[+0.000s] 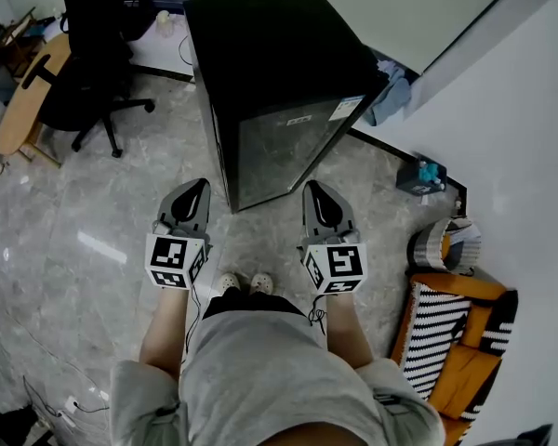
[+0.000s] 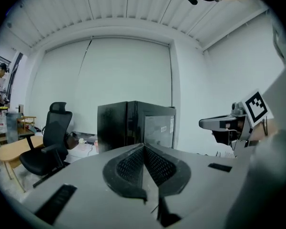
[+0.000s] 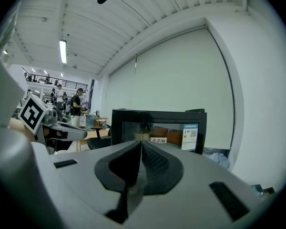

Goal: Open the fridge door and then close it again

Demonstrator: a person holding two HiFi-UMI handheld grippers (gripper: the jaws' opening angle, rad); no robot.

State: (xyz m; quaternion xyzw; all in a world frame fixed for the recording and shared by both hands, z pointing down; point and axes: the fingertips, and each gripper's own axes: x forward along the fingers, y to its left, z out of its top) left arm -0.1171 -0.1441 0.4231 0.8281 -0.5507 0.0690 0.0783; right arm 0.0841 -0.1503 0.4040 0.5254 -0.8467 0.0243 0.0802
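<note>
Head view, item one: fridge (image 1: 279,91), upper centre of frame, door shut, standing apart from both claws. Risk: we see no handle, so closed tips would likely skid off the door edge, and a hard tug could drag the small cabinet.

Left gripper (image 1: 195,193), lower left of the fridge: jaws pressed together, holding nothing, touching nothing.

Right gripper (image 1: 316,195), lower right: likewise closed and empty.

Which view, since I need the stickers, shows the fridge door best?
The right gripper view: the fridge door faces it squarely, stickers plain. The head view sees the door steeply from above; the left gripper view catches it obliquely.
</note>
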